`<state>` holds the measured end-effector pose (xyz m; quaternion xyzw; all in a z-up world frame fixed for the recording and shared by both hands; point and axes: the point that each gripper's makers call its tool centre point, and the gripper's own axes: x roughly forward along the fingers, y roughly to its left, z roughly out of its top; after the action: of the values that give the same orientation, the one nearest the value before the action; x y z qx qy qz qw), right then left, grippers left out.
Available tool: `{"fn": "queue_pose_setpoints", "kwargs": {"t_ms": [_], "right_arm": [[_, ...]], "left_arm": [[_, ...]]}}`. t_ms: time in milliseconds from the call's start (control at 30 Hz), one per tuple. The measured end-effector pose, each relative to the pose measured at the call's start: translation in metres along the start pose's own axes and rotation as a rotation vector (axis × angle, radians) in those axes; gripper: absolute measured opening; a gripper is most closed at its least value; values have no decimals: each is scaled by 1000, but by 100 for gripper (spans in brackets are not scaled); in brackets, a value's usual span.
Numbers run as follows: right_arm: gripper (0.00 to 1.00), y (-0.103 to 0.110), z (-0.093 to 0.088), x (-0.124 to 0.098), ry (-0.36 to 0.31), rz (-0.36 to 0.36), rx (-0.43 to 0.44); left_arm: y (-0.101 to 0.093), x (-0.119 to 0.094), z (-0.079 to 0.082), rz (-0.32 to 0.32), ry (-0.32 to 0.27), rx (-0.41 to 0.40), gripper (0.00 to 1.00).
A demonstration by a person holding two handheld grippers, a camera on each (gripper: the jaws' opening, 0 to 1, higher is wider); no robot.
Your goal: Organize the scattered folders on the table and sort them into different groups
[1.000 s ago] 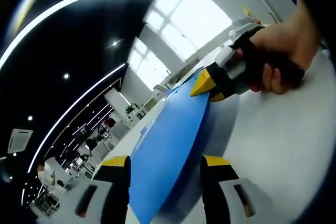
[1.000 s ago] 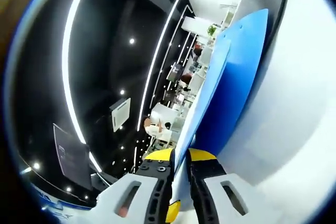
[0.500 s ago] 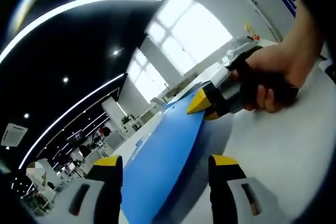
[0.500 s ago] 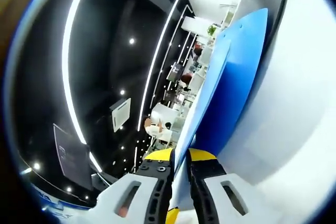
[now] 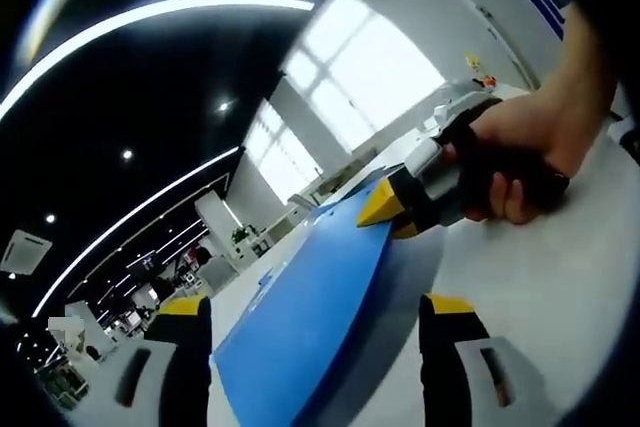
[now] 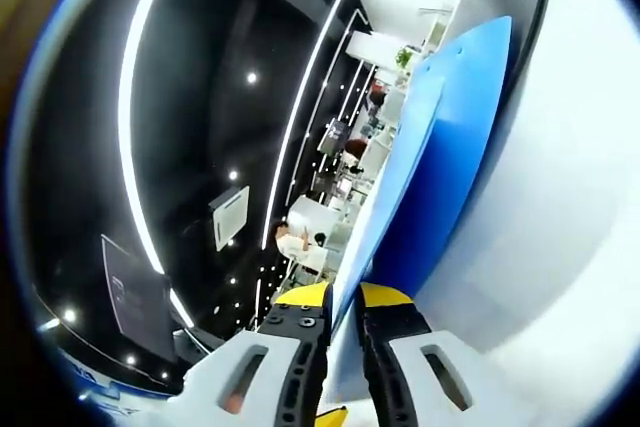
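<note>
Flat blue plastic folder (image 5: 310, 317) on white table (image 5: 530, 277), lying between spread jaws of left gripper (image 5: 315, 332); far edge clamped by yellow-tipped right gripper (image 6: 343, 299), held in person's hand (image 5: 525, 147).

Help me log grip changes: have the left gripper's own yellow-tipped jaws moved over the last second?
Yes. The left gripper has opened: its jaws now stand clear on either side of the flat blue folder, which they flanked closely before.
</note>
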<state>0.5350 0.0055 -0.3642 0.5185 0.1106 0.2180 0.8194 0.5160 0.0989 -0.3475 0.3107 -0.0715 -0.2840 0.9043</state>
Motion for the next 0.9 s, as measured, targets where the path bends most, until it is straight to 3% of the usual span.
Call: {"fn": "queue_pose_setpoints", "kwargs": {"t_ms": [367,900], "right_arm": [[11,0,0,0,1,0,-5],[12,1,-1,0,5,4,-16]], "left_arm": [[3,1,-4,15,12,-46,99],[9,-2,-1,23,-21,-167,99]]}}
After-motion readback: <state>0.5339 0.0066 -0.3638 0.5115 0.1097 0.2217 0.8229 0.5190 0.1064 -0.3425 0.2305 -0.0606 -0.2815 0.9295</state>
